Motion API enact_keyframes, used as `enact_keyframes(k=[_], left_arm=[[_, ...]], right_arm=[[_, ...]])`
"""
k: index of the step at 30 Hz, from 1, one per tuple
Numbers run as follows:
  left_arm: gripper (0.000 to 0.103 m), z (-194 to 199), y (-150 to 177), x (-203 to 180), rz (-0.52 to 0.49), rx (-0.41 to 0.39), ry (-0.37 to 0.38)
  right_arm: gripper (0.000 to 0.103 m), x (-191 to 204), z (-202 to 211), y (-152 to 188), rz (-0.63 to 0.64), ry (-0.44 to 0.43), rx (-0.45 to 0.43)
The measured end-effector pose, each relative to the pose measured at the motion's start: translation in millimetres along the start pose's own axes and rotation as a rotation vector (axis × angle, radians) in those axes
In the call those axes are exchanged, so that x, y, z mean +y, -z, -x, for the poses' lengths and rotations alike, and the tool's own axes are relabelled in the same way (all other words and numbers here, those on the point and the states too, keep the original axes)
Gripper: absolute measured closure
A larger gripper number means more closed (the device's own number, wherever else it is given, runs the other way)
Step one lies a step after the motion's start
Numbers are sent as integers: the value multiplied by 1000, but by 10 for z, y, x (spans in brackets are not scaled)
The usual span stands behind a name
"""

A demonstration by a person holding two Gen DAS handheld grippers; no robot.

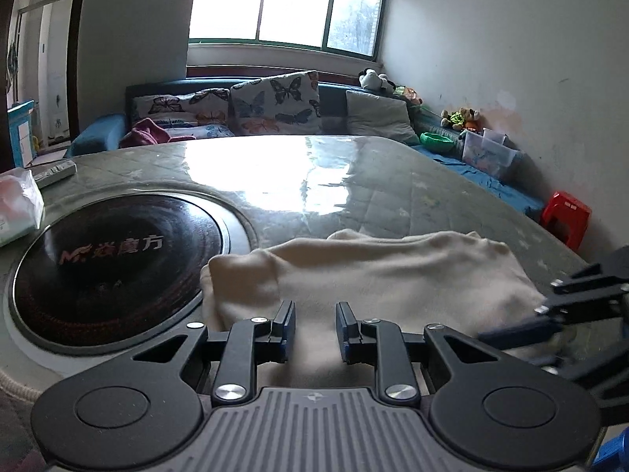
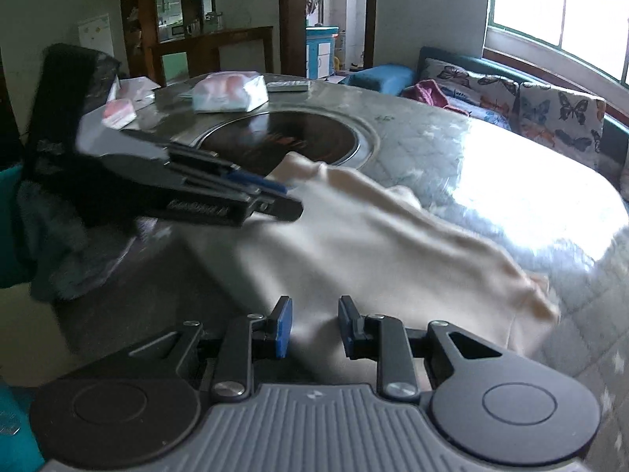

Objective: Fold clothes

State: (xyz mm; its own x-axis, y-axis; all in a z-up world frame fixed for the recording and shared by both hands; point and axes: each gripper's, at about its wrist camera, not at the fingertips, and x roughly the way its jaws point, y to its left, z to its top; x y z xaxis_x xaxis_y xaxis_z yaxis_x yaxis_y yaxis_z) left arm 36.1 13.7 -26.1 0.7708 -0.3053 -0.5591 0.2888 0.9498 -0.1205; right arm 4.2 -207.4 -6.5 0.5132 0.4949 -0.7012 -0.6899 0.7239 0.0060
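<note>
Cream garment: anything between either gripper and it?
Nothing visible. The cream garment lies bare on the table, and both open grippers are at its near edge: the left gripper with cloth showing between its fingers, and the right gripper likewise. The black hotplate sits beside the garment, not in the way.

We see a bright window (image 1: 283,4) above a blue sofa (image 1: 98,133) with butterfly cushions (image 1: 275,102), white walls (image 1: 511,39), and a red stool (image 1: 566,216).
</note>
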Motion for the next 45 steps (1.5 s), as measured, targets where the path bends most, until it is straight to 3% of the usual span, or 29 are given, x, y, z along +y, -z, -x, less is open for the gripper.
enact_keyframes(k=[6,11,17,21,26,35,40,45], left_arm=[[79,48,8,-10,-1,-9,1],[79,52,53,-9,-16,-2,1],[79,98,19,-59,-21,-11,9],[79,139,-17,-134,-30,-26,29],[79,103,25,-170,-41,-6,32],[79,103,73,-109,-35,3,26],[77,121,86,-60,-18,4,19],[78,181,46,-18,-7,-12,13]], right_arm=[[79,-137,226,191,-92,66,-31],[79,-302,323,398,-165,98,17],[78,-395,507,312,-165,129,-38],[78,-493,377,139,-171,141,-93],[79,-543,102,108,-163,155,-71],[79,-653,93,69,-144,200,-77],[79,-897,-37,65,-208,222,-57],[79,-951,-9,-73,-232,212,-110]])
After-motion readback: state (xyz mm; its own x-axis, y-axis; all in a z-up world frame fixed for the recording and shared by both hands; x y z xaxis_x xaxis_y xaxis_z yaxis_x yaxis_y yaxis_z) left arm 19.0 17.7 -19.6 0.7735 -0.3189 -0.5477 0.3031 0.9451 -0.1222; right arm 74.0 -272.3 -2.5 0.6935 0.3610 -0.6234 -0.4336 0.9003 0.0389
